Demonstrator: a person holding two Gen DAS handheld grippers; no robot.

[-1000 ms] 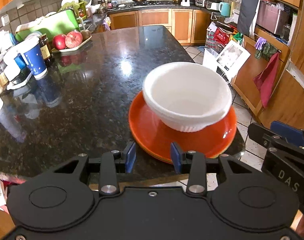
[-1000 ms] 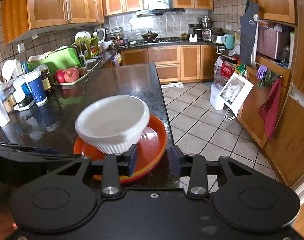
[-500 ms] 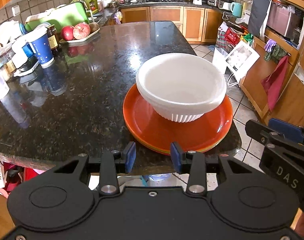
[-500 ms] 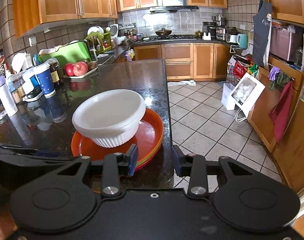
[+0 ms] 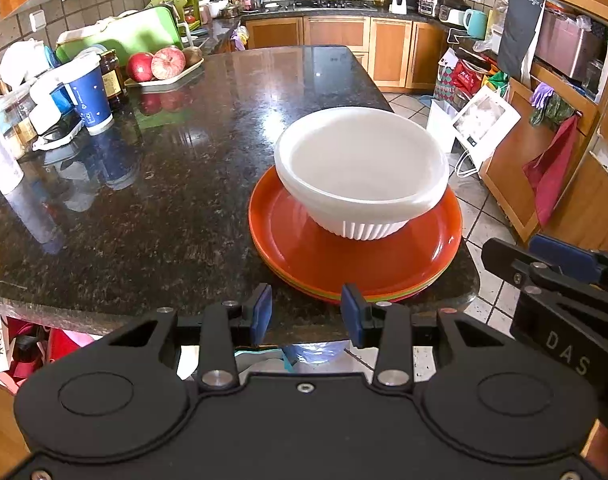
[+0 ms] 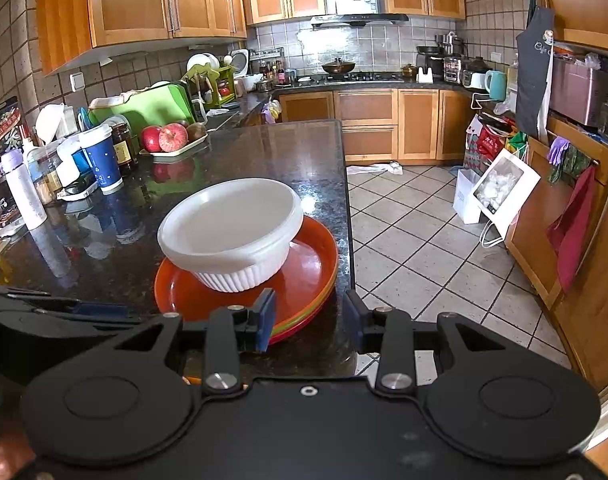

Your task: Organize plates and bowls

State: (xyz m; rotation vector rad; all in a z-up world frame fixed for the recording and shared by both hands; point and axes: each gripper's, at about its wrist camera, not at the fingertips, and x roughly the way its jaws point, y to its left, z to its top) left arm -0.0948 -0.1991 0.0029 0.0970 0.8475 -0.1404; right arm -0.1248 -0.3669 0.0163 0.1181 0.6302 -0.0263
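We see a white bowl (image 5: 359, 172) on stacked orange plates (image 5: 304, 256), near countertop (image 5: 164, 200) edge; left gripper (image 5: 307, 312) and right gripper (image 6: 308, 316) part-open, empty.

Home kitchen you work in: wooden cabinets (image 6: 144, 0), gas stove (image 6: 359, 77), range hood (image 6: 357, 20), granite counter (image 6: 264, 152), tiled floor (image 6: 415, 240).

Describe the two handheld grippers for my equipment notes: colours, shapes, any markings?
Both are matte black plastic. The left gripper and right gripper each have two blue-padded fingers on black link arms with silver pivot bolts, above a wide body with two round discs. White letters "DAS" mark the right one's side.
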